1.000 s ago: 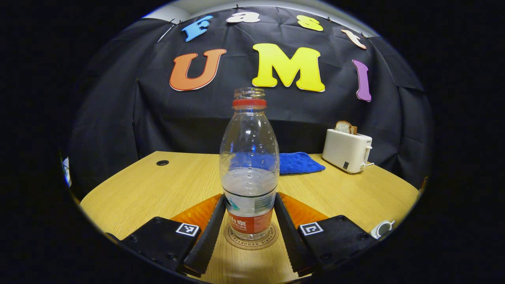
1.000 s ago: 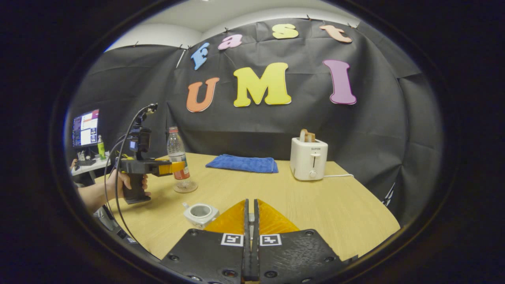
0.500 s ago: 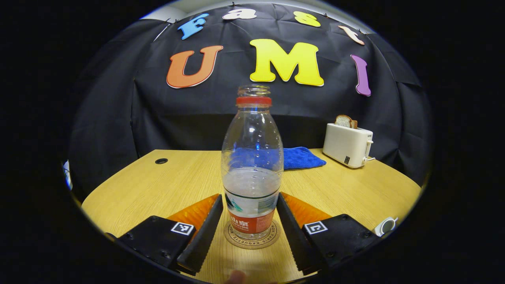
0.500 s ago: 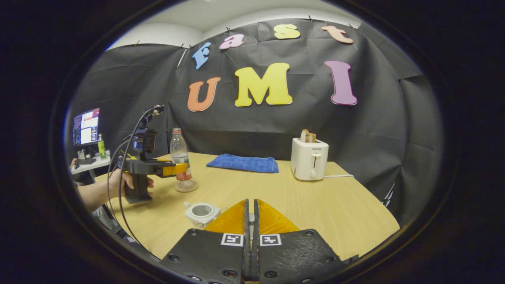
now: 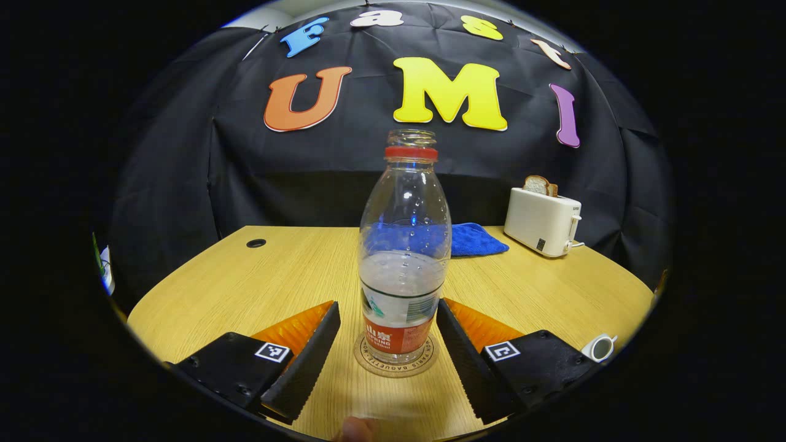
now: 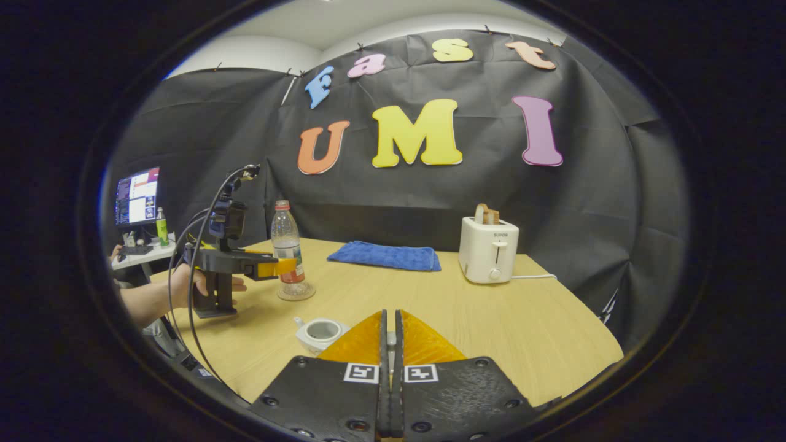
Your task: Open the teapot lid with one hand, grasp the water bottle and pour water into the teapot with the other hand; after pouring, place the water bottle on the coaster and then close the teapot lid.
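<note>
The left gripper (image 5: 387, 337) now has its fingers (image 5: 307, 362) open wider than half a second ago, and a clear gap shows on each side of the water bottle (image 5: 404, 258), so the bottle is released and stands alone on the round coaster (image 5: 396, 363) on the worktop (image 5: 258, 288). In my judgement the placing step is finished and only closing the lid remains. The bottle stands upright, its long axis vertical, the uncapped mouth pointing straight up, water about to the middle. The right gripper (image 6: 389, 344) has its fingers pressed together; whether the lid is between them I cannot tell. The white teapot (image 6: 320, 332) sits open just beside these fingers
</note>
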Demonstrator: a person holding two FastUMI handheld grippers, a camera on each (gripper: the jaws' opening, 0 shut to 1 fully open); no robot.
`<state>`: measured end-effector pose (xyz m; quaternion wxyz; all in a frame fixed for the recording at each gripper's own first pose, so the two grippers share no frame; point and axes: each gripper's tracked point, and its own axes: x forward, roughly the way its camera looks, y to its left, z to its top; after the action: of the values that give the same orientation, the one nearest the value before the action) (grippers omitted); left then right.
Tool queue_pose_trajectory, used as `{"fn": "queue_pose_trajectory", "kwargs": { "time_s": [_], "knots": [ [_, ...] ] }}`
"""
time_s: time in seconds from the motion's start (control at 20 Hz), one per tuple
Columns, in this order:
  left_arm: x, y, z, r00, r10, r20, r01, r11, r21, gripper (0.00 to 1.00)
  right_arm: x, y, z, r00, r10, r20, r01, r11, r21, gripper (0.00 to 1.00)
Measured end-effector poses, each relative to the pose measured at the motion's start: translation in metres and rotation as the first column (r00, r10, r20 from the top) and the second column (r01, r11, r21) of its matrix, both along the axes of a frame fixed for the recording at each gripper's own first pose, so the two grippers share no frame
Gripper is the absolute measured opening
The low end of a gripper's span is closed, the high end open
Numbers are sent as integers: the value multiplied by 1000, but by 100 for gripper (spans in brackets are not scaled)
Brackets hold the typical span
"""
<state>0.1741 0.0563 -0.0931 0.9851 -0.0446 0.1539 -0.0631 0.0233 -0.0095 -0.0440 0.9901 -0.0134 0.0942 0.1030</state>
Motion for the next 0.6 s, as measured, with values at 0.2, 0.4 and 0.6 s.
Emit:
{"fn": "queue_pose_trajectory", "kwargs": {
  "time_s": [0.2, 0.4, 0.6],
  "knots": [
    [-20, 9, -6, 1000, 9, -18, -8, 1000, 4, 99, 11, 21, 3, 999, 40, 13, -40, 999, 4, 0],
    [-40, 13, -14, 999, 13, -47, -13, 1000, -12, 99, 24, 48, 2, 996, 92, 19, -92, 996, 19, 0],
    [-77, 32, -7, 998, 46, -34, -47, 999, -17, 99, 39, 77, -7, 989, 149, 9, -149, 988, 38, 0]
  ]
}}
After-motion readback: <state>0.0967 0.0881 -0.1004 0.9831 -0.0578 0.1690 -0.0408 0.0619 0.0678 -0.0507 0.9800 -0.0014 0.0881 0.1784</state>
